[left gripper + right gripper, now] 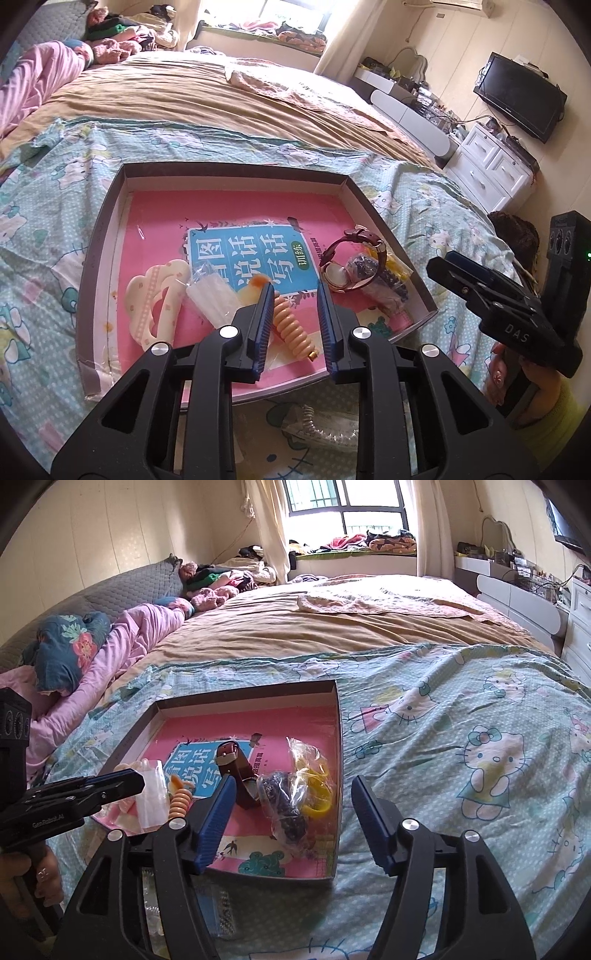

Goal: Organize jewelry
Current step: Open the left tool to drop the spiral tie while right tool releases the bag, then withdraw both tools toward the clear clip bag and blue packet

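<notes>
A shallow grey tray [110,206] [338,738] lined with a pink booklet lies on the bed. My left gripper [294,291] [138,781] hovers over its near edge, shut to a narrow gap with nothing pinched. A peach spiral bracelet [291,325] [181,801] lies in the tray under it. Beside it are a cream hair clip [151,306] and a clear packet [212,295]. My right gripper [291,805] [443,267] stands wide open above a bag of dark beads [288,801] [369,269] with yellow rings [317,805]. A brown-strapped watch [236,768] [351,258] rests beside the bag.
The tray sits on a cartoon-cat bedspread [461,738]. A clear coiled item [317,428] and a small beaded packet [218,908] lie on the sheet in front of the tray. Pink bedding [129,646] is at the far left, white drawers [491,170] off the bed's right side.
</notes>
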